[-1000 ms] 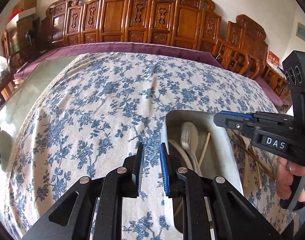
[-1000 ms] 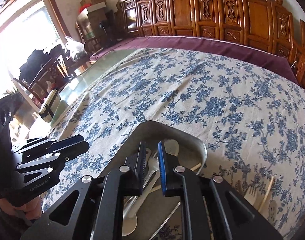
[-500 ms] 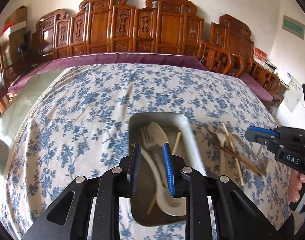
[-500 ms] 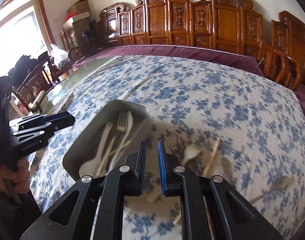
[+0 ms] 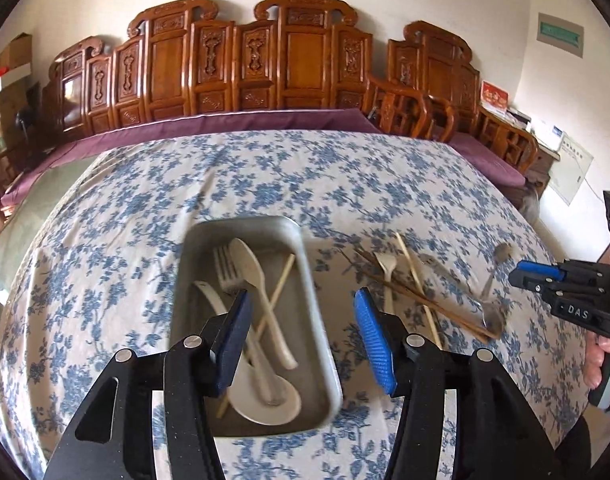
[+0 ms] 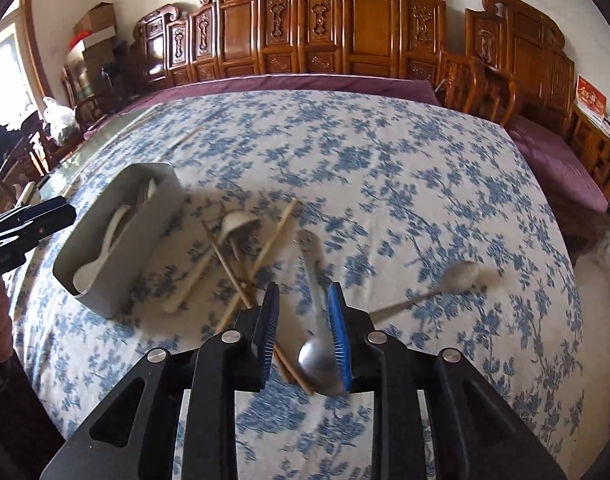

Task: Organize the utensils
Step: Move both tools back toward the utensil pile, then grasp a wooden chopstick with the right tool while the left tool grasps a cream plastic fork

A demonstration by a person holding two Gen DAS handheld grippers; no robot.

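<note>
A grey metal tray (image 5: 317, 320) (image 6: 153, 216) on the floral cloth holds a fork (image 5: 225, 270), cream spoons (image 5: 245, 260) and a chopstick. My left gripper (image 5: 301, 300) is open, its jaws straddling the tray's right wall from above. To the tray's right lie loose chopsticks (image 5: 417, 300) (image 6: 273, 236), a cream spoon (image 6: 235, 220) and two metal spoons (image 6: 317, 344) (image 6: 459, 274). My right gripper (image 6: 303, 296) is partly open above the nearer metal spoon, holding nothing. It also shows at the right edge of the left wrist view (image 5: 545, 276).
The table (image 6: 385, 160) is covered by a blue floral cloth, with a purple cloth edge at the back. Carved wooden chairs (image 5: 265, 60) line the far wall. More chairs and bags (image 6: 57, 120) stand at the left.
Both grippers swung to the right. My left gripper opened wide over the tray's right wall. My right gripper opened a little and now sits over the loose utensils.
</note>
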